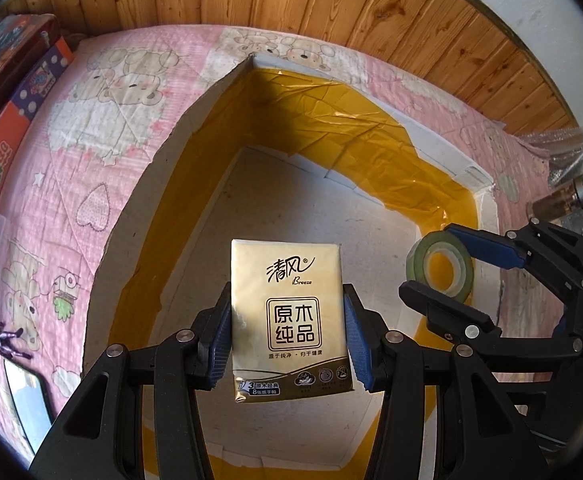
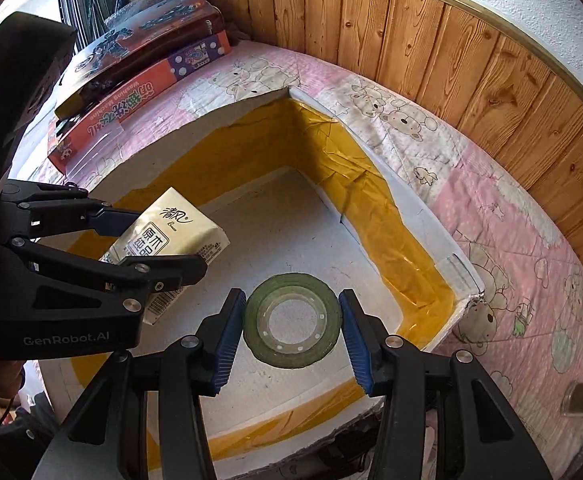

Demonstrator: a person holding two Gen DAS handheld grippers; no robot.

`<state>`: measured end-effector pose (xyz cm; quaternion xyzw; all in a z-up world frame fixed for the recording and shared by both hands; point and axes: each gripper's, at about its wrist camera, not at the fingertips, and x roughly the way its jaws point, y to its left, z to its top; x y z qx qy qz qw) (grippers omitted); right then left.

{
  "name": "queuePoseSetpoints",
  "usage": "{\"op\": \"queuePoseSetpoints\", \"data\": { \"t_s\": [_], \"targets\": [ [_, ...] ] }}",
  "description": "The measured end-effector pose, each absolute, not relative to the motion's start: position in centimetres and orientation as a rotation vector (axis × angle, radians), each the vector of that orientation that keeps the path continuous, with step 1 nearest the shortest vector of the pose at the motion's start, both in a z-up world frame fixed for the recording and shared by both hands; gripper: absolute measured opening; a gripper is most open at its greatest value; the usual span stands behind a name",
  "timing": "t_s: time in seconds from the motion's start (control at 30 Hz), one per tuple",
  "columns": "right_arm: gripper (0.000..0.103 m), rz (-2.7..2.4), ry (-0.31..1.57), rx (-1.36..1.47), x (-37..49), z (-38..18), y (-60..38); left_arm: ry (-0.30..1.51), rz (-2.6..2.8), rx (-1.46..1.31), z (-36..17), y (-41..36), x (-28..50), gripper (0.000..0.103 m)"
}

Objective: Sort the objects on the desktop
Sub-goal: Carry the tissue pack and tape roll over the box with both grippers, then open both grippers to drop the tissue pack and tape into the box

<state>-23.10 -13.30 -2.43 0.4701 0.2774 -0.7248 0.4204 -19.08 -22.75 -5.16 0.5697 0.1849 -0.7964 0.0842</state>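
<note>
The left gripper clamps a pale yellow tissue packet at frame centre, above a white foam box; the right gripper pinches a green tape roll over the box floor.

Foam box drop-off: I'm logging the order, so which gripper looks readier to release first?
Probably the right gripper: its tape roll seems low over the foam box floor, while the left gripper holds the tissue pack higher.
</note>
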Motion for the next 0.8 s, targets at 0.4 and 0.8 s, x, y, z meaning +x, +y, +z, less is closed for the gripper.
{"op": "queuePoseSetpoints", "data": {
  "t_s": [0.4,0.8],
  "targets": [
    [0.049,-1.716,0.937,1.25,-25.0,-6.9,-15.6,0.432,-2.318,1.76,-9.6,-22.0,-23.5,0.052],
    [0.05,-1.726,0.95,1.274,-25.8,-7.4,-15.3,0.431,-2.287,1.777,-11.0,-22.7,-24.6,0.055]
  ]
}}
